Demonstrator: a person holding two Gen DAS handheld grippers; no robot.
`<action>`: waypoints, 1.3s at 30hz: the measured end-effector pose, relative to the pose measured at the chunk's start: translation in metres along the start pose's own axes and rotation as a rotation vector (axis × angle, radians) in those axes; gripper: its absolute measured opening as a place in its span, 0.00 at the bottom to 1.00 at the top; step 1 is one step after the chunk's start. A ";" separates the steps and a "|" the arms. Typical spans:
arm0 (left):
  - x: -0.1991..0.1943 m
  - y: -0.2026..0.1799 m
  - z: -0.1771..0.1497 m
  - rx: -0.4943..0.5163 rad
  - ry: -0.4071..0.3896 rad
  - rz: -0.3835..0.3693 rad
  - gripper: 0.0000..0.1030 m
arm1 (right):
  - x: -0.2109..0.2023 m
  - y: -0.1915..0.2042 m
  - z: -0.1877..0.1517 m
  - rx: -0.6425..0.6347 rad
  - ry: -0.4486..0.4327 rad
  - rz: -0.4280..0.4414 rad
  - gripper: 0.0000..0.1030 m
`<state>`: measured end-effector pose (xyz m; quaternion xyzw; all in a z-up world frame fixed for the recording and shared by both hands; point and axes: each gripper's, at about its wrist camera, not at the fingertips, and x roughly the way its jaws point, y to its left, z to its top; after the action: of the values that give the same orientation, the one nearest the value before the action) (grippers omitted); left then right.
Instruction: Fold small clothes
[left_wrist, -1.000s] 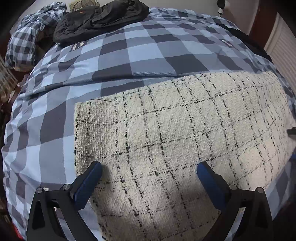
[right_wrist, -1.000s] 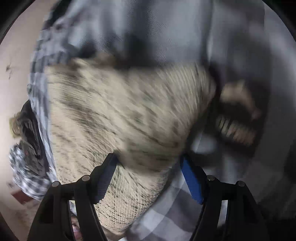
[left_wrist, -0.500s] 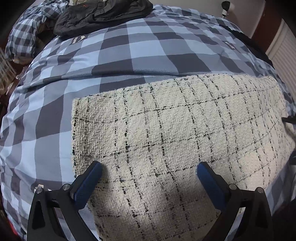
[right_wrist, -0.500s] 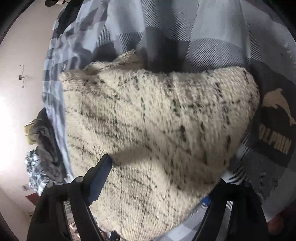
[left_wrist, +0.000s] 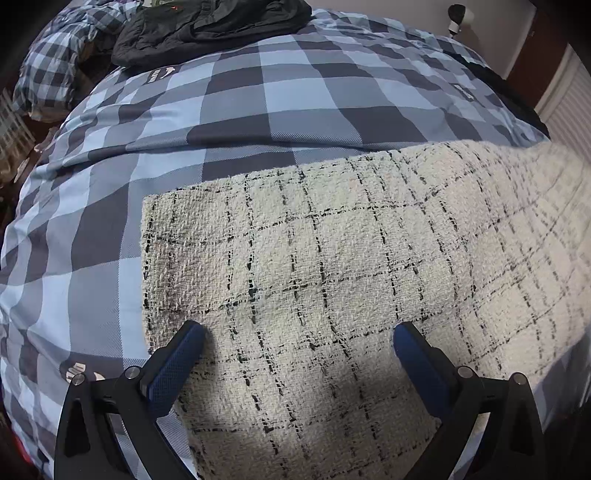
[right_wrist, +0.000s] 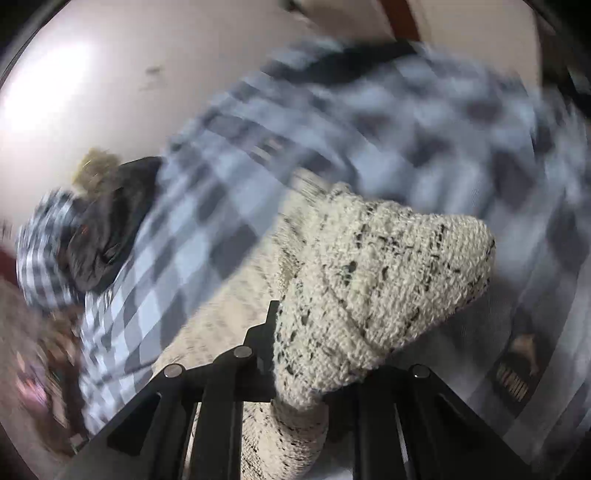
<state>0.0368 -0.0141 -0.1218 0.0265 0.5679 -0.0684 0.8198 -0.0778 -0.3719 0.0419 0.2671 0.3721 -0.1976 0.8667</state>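
- The cream tweed garment (left_wrist: 332, 280) lies spread flat on the checked bed (left_wrist: 258, 110), likely so it can be folded across itself.
- The left gripper (left_wrist: 299, 347) hovers over the garment's near-left part, its jaws released and straddling bare cloth, gripping nothing.
- The right gripper (right_wrist: 314, 373) has its jaws closing, clenched on a bunched corner of the garment; blur hides the contact, but cloth seems pinched and raised off the bed.

Cloth (left_wrist: 332, 280) lies flat on bedspread (left_wrist: 280, 96) at near edge, running toward right edge. Jacket (left_wrist: 207, 26) heaped at far edge, left of centre; pillow (left_wrist: 55, 62) at far-left corner, just beside jacket. Cloth's right-end corner lifted off bedspread.
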 end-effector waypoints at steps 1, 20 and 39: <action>0.001 0.000 0.000 0.000 0.001 0.003 1.00 | -0.003 0.015 -0.004 -0.083 -0.044 -0.012 0.10; -0.109 0.177 -0.021 -0.510 -0.224 0.226 1.00 | 0.075 0.222 -0.267 -1.395 -0.004 0.101 0.15; -0.091 0.122 -0.002 -0.380 -0.235 -0.110 1.00 | 0.012 0.142 -0.167 -1.214 0.005 -0.024 0.94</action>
<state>0.0206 0.1148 -0.0416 -0.1675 0.4717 -0.0074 0.8656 -0.0835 -0.1606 -0.0193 -0.2789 0.4235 0.0408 0.8609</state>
